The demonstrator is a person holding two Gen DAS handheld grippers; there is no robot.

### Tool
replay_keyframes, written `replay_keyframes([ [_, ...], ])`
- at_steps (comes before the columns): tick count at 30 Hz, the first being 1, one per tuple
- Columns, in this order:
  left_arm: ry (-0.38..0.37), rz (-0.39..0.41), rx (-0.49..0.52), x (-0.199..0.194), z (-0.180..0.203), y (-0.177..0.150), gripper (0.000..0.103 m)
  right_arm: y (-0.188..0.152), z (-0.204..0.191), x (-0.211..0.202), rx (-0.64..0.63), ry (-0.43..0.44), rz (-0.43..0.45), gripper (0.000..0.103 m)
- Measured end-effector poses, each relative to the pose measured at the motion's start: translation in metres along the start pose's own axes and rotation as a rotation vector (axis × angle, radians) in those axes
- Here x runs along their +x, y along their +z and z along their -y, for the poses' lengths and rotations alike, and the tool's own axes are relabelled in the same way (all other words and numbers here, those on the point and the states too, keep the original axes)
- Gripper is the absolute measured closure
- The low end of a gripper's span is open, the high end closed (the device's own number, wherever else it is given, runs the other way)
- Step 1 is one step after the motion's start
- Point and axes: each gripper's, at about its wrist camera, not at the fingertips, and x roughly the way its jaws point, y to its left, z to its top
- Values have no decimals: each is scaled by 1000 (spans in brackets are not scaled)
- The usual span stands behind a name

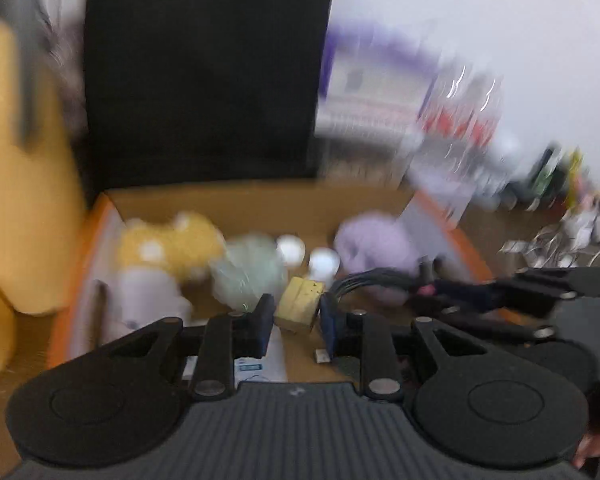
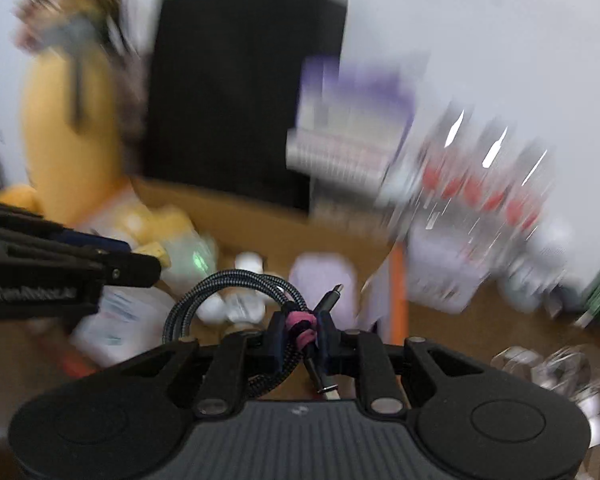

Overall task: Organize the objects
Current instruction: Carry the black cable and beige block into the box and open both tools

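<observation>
My left gripper [image 1: 297,314] is shut on a small yellow block [image 1: 300,300] above the front of an open cardboard box [image 1: 260,197] with orange edges. In the right wrist view the same gripper [image 2: 153,266] reaches in from the left with the yellow block [image 2: 156,250] at its tip. My right gripper [image 2: 300,330] is shut on a coiled grey braided cable [image 2: 220,292] bound with a pink tie; its plug sticks up. It enters the left wrist view from the right [image 1: 424,282], over the box. Both views are motion-blurred.
In the box lie a yellow plush [image 1: 172,244], a pale green bundle [image 1: 248,272], a purple plush [image 1: 372,240] and white round items [image 1: 290,248]. A big yellow plush [image 1: 20,160] stands left, a black panel [image 1: 204,72] behind, and a bottle pack [image 1: 460,120] to the right.
</observation>
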Motion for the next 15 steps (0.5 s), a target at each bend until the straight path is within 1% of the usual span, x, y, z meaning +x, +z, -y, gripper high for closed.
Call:
replay_keyframes([
  [1,19,-24,2,13,3,-2,77,0,0,24,21,24,-59,88],
  [2,33,-6,28,19,7,-5,77,-3,1,44,35,42,-111,87],
  [3,43,-2,64,21,11,-7,77,-8,-1,58,22,43,-157,84],
  [4,33,0,84,20,13,-9,77,-10,-2,60,-4,40,-151,81],
  [5,7,-7,78,19,12,-9,72,-11,1,57,-20,44,-146,74],
  [6,-17,-13,77,18,11,-9,66,-10,7,53,0,57,-158,70],
  [7,-32,-3,82,14,10,-8,63,-9,15,46,30,84,-153,69],
  [8,-22,15,92,7,10,-6,56,-8,21,38,47,105,-141,66],
  [9,-6,25,96,3,9,-3,56,-5,26,26,59,98,-119,55],
  [11,0,41,78,-15,3,2,55,-1,33,0,76,66,-68,44],
  [13,-4,68,63,-40,-1,5,51,5,38,-31,87,63,-13,44],
  [14,1,97,64,-60,-3,3,46,7,39,-49,87,60,19,44],
  [15,8,125,74,-79,-4,-1,39,9,39,-66,80,56,50,40],
])
